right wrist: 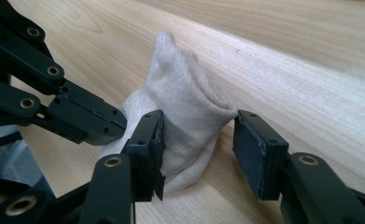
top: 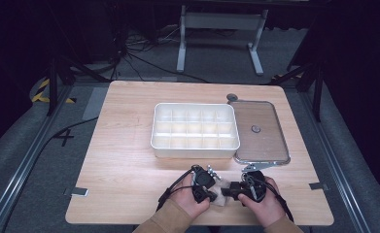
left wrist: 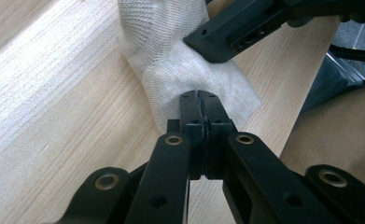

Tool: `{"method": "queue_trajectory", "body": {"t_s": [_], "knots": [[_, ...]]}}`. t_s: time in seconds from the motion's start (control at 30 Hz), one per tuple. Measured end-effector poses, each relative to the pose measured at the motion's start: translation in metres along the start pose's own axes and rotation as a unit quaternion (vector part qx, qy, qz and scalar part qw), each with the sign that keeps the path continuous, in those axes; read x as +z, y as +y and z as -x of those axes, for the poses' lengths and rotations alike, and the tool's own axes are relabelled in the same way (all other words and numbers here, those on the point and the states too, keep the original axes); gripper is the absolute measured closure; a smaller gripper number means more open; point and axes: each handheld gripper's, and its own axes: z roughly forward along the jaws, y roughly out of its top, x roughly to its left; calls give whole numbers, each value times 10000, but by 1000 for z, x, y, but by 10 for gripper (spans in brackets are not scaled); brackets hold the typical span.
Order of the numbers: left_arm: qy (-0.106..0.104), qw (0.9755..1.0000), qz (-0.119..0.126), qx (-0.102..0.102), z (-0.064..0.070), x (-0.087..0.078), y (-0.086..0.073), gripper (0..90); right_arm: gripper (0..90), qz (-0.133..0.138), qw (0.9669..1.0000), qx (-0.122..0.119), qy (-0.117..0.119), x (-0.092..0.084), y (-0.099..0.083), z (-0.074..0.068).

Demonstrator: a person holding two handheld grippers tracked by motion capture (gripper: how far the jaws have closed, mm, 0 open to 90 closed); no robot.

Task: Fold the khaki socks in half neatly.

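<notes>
Here the work centres on a pale knitted sock [right wrist: 185, 116], which lies bunched on the wooden table [top: 124, 160] close to its near edge, on the person's side of the white divided box [top: 195, 130] and well apart from it. The left gripper [left wrist: 200, 100] is clamped tight on a fold of the sock, its jaws pressed together with fabric pinched between them, most likely to anchor the cloth so that it cannot slide while the other tool works. The right gripper [right wrist: 196, 154] has its jaws spread wide around the raised hump of the sock; one pad touches or nearly touches the cloth and the other stands clear of it, so it grips nothing at this moment. In the high view both hands sit side by side with the sock [top: 220, 193] between them, the left gripper [top: 202, 187] and the right gripper [top: 236, 189] pointing inward at each other. That opposed posture suits folding or rolling the sock, as I judge it. As for room, the near edge of the table lies just behind the sock, so there is little margin toward the person; a pull that way could drag cloth over the rim. Toward the box the wood is bare, and the clear lid [top: 260, 132] right of the box stays well away.
</notes>
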Motion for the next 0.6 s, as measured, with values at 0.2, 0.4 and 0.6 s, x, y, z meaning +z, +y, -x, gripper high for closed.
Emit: {"method": "queue_trajectory", "body": {"t_s": [0.2, 0.4, 0.6], "knots": [[40, 10000, -6, 21, 1, 0, 0, 895, 604, -16, 9987, 310, 406, 4, -1, 6], [48, 10000, 3, 18, 1, 1, 0, 895, 638, 28, 9966, 522, 643, 7, -3, 8], [38, 10000, 5, 24, 1, 1, 0, 893, 681, 9, 9966, 468, 680, 7, -3, 8]]}}
